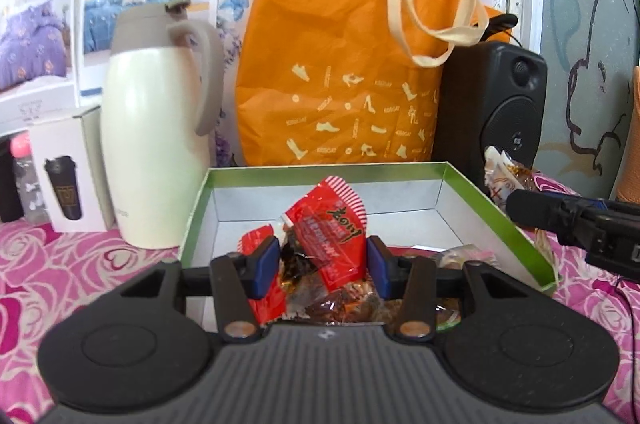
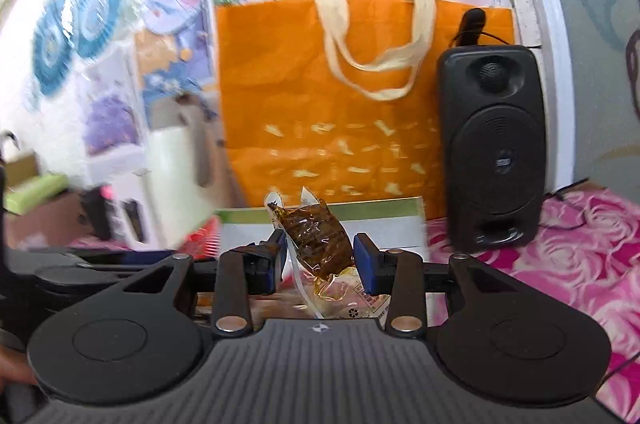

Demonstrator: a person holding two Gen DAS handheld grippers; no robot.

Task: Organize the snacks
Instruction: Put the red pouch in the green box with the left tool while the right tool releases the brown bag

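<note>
Pink rose-print cloth covers the table, where an orange bag, a cream jug and a black speaker back a green-rimmed box. Over that box, the left gripper clamps a red snack packet. From the right wrist, the right gripper grasps a clear brown snack pouch just before the box.

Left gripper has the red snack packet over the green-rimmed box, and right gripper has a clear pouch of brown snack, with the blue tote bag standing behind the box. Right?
Not quite: the tote bag is orange, not blue, as the left wrist view shows. The rest holds: the left gripper has the red snack packet over the green-rimmed box, and the right gripper has the clear pouch of brown snack.
</note>
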